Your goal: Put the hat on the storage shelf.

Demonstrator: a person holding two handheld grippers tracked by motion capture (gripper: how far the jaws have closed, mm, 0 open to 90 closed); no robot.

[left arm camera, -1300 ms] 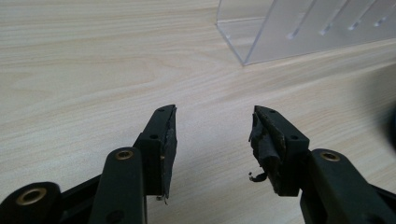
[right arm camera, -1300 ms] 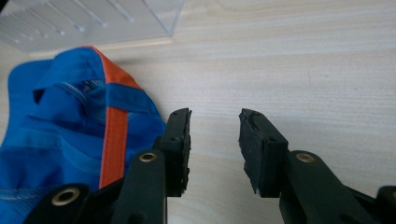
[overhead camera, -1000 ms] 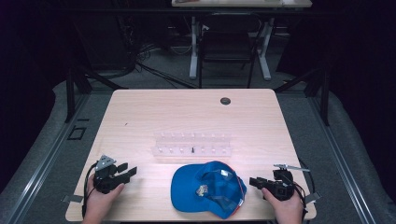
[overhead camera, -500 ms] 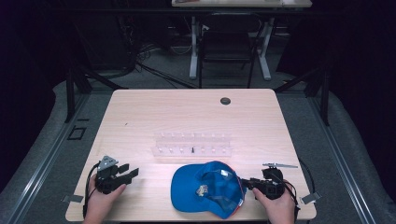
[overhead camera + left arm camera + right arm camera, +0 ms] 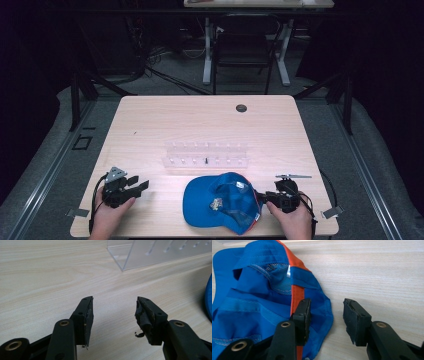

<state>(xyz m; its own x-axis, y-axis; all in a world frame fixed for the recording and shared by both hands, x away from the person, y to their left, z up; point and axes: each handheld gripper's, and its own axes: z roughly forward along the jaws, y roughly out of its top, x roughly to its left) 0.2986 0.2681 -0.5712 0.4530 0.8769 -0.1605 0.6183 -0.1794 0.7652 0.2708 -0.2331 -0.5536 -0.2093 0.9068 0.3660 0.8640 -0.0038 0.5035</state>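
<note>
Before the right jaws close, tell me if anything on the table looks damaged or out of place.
The left gripper has worn pads: the one at the right of the left gripper view is ragged, with a torn shred hanging off. The blue cap lies crumpled, its edge beneath one open jaw of the right gripper.

Your light wooden table point(image 5: 150, 125) carries a blue cap point(image 5: 222, 201) near your edge, a clear acrylic rack point(image 5: 206, 154) just beyond it, and a dark round grommet point(image 5: 241, 108) well behind.
</note>
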